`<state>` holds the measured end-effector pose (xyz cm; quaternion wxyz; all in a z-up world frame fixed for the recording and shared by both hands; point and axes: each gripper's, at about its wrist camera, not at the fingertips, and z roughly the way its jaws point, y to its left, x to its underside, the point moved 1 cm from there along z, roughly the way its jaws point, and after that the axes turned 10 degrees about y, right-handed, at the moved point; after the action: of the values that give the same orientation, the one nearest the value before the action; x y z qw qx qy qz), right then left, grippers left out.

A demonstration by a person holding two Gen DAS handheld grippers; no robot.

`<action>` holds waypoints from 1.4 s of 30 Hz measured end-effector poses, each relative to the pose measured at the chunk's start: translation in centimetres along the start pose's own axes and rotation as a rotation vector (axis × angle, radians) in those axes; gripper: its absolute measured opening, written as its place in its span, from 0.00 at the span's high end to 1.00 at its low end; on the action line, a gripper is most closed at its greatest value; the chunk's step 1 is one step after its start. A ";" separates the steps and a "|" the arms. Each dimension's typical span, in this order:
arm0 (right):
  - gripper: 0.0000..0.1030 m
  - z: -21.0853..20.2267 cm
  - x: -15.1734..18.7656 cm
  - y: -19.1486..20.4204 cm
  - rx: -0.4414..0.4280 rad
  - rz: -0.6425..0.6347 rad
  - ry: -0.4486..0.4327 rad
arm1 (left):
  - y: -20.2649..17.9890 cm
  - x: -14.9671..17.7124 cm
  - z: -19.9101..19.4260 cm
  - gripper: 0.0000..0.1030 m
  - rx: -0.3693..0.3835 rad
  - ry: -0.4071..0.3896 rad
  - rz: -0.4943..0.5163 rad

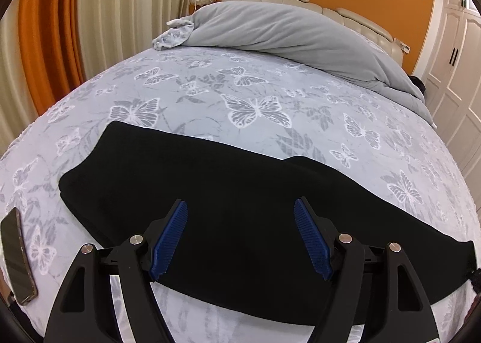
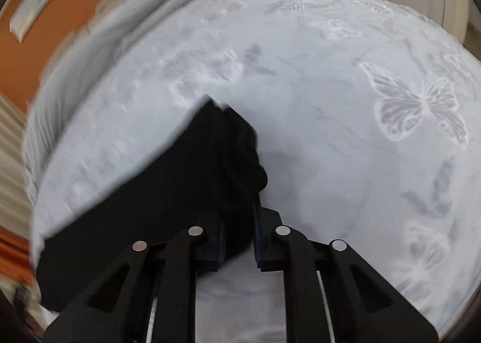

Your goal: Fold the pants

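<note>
Black pants [image 1: 228, 192] bunch in my right gripper [image 2: 239, 207], left gripper [image 1: 240, 210] wide above them; I'd lift evenly, keeping edges aligned on the bed [image 1: 210, 87].

Each hand-held gripper [image 1: 240, 235] is black, with ribbed blue pads [image 1: 170, 238] and round silver pins [image 1: 136, 239]

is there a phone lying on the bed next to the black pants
Yes, a phone lies on the butterfly bedspread, just left of the black pants.
</note>
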<state>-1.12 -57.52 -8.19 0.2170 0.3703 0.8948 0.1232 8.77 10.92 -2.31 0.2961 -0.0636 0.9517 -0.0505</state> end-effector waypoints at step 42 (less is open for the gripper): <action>0.85 7.8 24.8 39.5 -0.138 -0.970 0.115 | 11.5 0.1 -2.1 0.31 -0.171 -0.018 -0.050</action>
<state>11.02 -11.87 -7.30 0.2236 -0.1116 0.9643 0.0871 6.45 22.39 -2.17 0.2968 -0.1127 0.9479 0.0241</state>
